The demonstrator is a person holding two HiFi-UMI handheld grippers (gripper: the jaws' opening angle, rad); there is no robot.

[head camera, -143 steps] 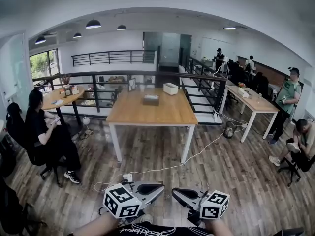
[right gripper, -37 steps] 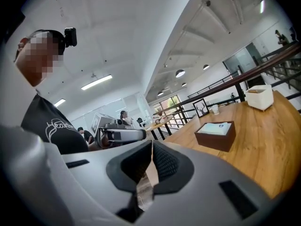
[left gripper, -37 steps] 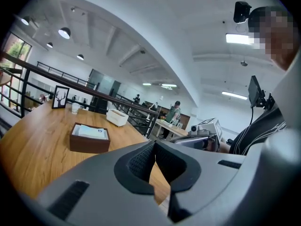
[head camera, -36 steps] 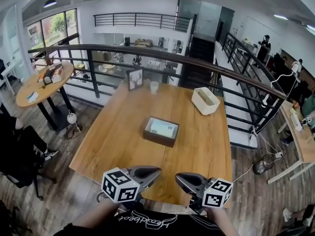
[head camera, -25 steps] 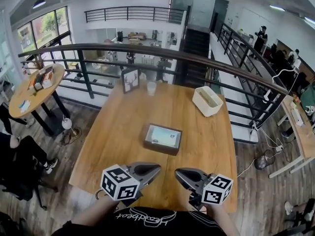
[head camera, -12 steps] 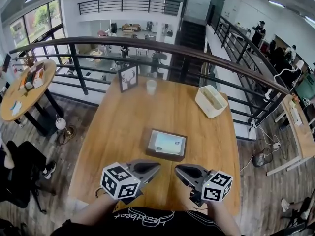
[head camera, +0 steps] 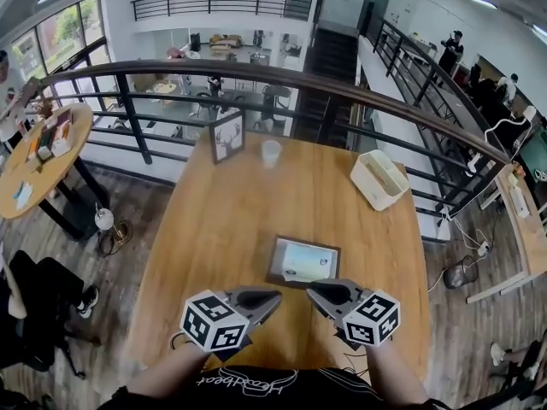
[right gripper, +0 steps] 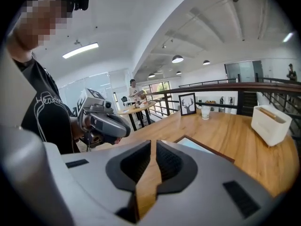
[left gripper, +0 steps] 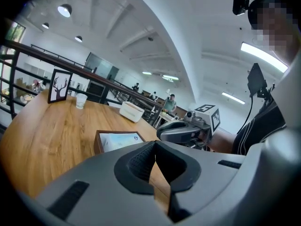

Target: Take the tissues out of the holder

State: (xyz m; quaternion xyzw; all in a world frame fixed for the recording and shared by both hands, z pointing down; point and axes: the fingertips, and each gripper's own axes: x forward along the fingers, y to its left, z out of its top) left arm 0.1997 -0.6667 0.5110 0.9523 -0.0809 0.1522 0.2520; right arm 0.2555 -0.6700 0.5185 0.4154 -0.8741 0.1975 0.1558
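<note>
i'm holding both claws over the near end of the wooden table (head camera: 214,229), tips pointed in toward each other. my left gripper (head camera: 275,296) has its jaws together, the dark pads meeting at the tips with nothing between them. my right gripper (head camera: 313,289) is closed the same way, only a thin slit between its pads, and it's empty too.

the tissue holder (head camera: 302,263), a low dark wooden box, lies flat just ahead of both claws, a little more to the right claw's side. in the head view that claw's tip overlaps the box's near edge. a pale blue tissue pack (head camera: 305,261) fills the box. neither claw touches it, as far as i can tell.

farther ahead of the right claw, well past the holder, stands a white container (head camera: 380,179). far ahead of the left claw, at the table's far edge, are a cup (head camera: 271,152) and a framed deer picture (head camera: 227,137) just left of it.
</note>
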